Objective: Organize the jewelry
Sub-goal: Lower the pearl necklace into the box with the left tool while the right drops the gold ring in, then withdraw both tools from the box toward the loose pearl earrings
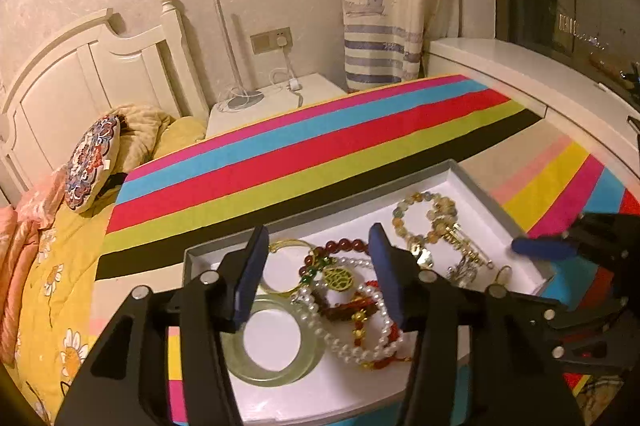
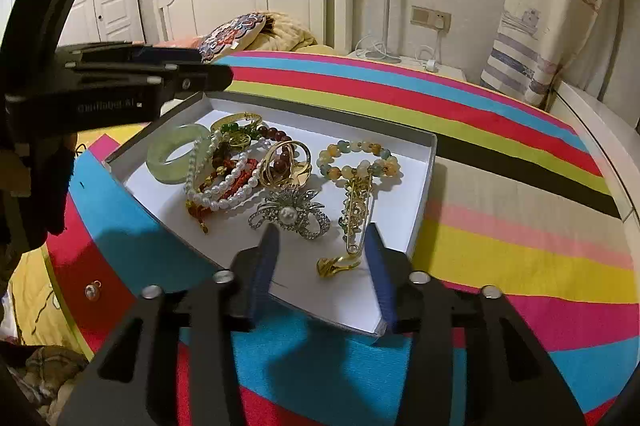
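A shallow white tray [image 1: 400, 187] [image 2: 425, 202] sits on a striped cloth and holds jewelry. My left gripper [image 1: 319, 229] [image 2: 222, 76] hangs open over the tray's left part. Below it lie a pale jade bangle [image 1: 280, 381] [image 2: 160, 162], a pearl bracelet [image 1: 340, 343] [image 2: 224, 187] and a dark red bead bracelet [image 1: 340, 246]. My right gripper [image 2: 323, 228] [image 1: 538, 249] is open at the tray's near edge, and its pads touch nothing. A small gold ring [image 2: 334, 264] lies between its fingers. Just beyond are a pearl brooch [image 2: 288, 216], a gold pin [image 2: 356, 215] and a yellow-green bead bracelet [image 2: 356, 162] [image 1: 424, 202].
The striped cloth [image 2: 500, 258] covers a table beside a bed with a white headboard [image 1: 100, 66] and a patterned cushion [image 1: 92, 162]. A nightstand [image 1: 276, 98] with a lamp stands behind. A curtain [image 1: 384, 6] and a white ledge [image 1: 520, 74] are at the right. A small metal ring [image 2: 92, 291] lies on the cloth.
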The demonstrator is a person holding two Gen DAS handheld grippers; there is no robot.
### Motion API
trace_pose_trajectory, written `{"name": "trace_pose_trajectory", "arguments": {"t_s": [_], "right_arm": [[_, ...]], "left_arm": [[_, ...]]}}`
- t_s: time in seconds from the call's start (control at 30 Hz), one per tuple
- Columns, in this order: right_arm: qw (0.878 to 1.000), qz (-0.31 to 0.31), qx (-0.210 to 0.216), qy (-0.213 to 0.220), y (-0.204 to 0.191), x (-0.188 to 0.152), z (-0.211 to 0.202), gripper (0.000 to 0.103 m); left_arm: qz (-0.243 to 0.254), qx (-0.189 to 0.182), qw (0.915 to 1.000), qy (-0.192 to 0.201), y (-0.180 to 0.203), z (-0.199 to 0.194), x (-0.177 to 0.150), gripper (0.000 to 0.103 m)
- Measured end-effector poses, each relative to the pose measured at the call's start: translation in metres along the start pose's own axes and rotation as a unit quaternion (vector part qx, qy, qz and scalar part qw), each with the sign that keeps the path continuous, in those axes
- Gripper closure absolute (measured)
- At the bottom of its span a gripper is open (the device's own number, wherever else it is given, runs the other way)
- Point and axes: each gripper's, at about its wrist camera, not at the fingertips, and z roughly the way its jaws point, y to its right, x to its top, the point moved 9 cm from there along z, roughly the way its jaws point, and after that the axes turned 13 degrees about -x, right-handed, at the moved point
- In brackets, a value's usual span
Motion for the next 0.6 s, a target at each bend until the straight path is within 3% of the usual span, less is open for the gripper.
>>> {"name": "trace_pose_trajectory", "arguments": {"t_s": [0.23,0.37,0.6], "right_arm": [[1.0,0.013,0.004,0.009,0.005,0.003,-0.002,0.045],[1.0,0.019,0.006,0.016,0.007,0.003,-0.006,0.044],[0.998,0.043,0.018,0.029,0.013,0.003,-0.019,0.039]], "left_arm": [[0.01,0.011,0.9999,-0.002,0.001,0.001,-0.006,0.038],[0.012,0.015,0.9998,-0.003,0.0,0.001,-0.007,0.036],[0.01,0.027,0.9996,0.003,-0.006,-0.007,-0.009,0.022]]}}
